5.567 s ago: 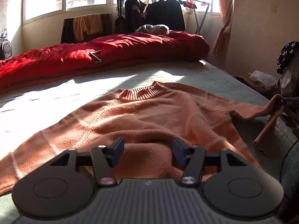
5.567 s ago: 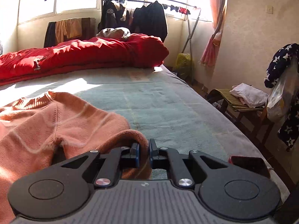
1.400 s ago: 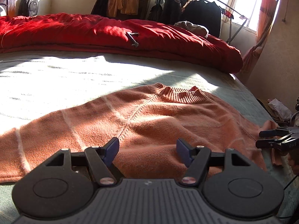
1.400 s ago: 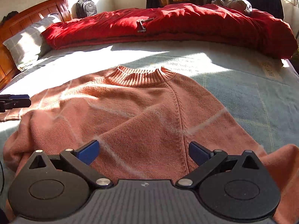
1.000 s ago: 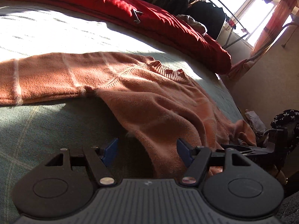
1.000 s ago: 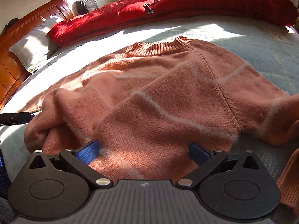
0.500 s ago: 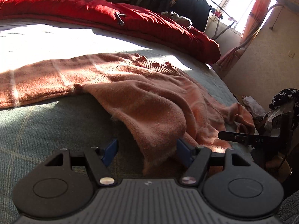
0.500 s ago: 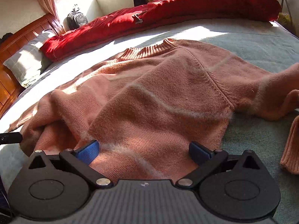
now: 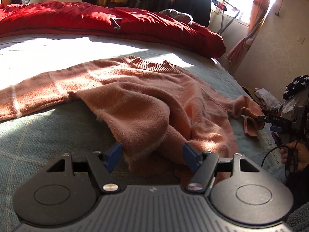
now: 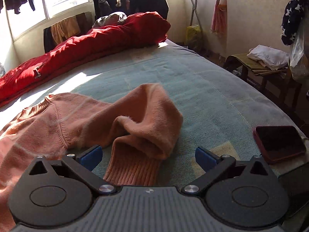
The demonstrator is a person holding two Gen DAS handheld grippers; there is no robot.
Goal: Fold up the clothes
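Left wrist view: orange sweater (image 9: 135,96) lies across the bed (image 9: 38,131), collar toward the red duvet (image 9: 96,23), its long axis running sleeve to sleeve; the hem is bunched between the left tool's (image 9: 152,155) parted pads, contact unclear. Right tool (image 10: 148,156) stands wide open over the folded sleeve cuff (image 10: 133,172). Phone (image 10: 278,143) lies near.

An orange-pink knitted sweater (image 9: 139,96) with thin pale stripes lies front-down-or-up, unclear which, on the grey-green bed cover (image 9: 38,127). Its ribbed collar points toward the red quilt (image 9: 96,21). One sleeve stretches flat; the other sleeve (image 10: 146,116) is bunched, its ribbed cuff (image 10: 131,172) doubled back. The hem is rucked up in folds.
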